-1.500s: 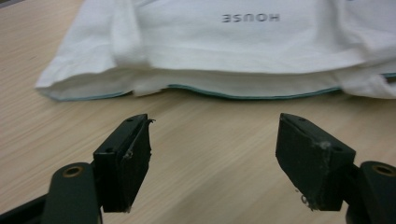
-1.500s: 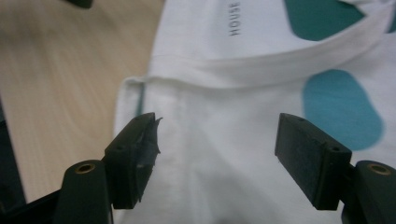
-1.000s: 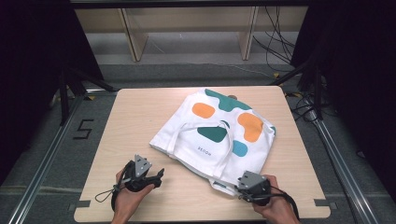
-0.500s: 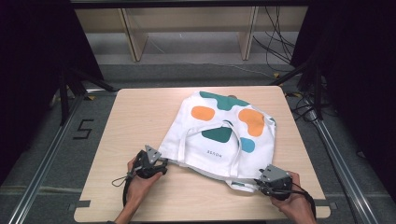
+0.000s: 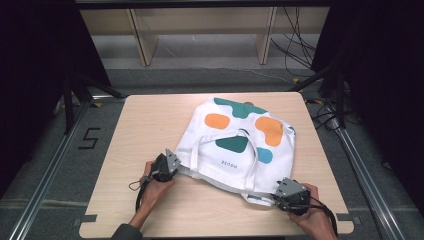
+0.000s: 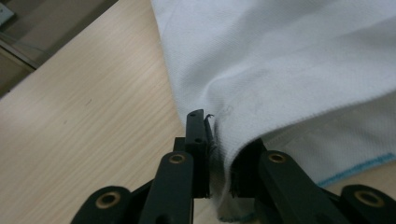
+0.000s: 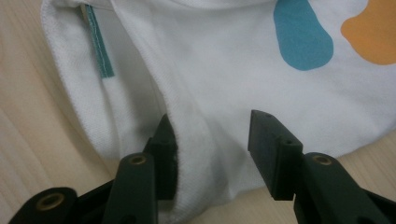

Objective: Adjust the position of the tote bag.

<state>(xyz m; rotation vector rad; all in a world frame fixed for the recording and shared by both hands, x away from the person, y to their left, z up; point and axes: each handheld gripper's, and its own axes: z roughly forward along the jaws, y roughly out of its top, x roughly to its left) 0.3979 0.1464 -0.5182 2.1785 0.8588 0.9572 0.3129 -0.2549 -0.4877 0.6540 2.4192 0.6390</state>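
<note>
Bare worktop [image 5: 145,130] is left open from seven to eleven o'clock of the tote bag [image 5: 240,140], and a narrower strip is left along six o'clock. The centre and the two o'clock quarter are covered by the bag, whose raised handles [image 5: 225,145] could snag a low pass.

white tote bag [image 5: 235,150]: matt woven cloth; table [image 5: 145,130]: smooth pale wood grain, matt.
</note>
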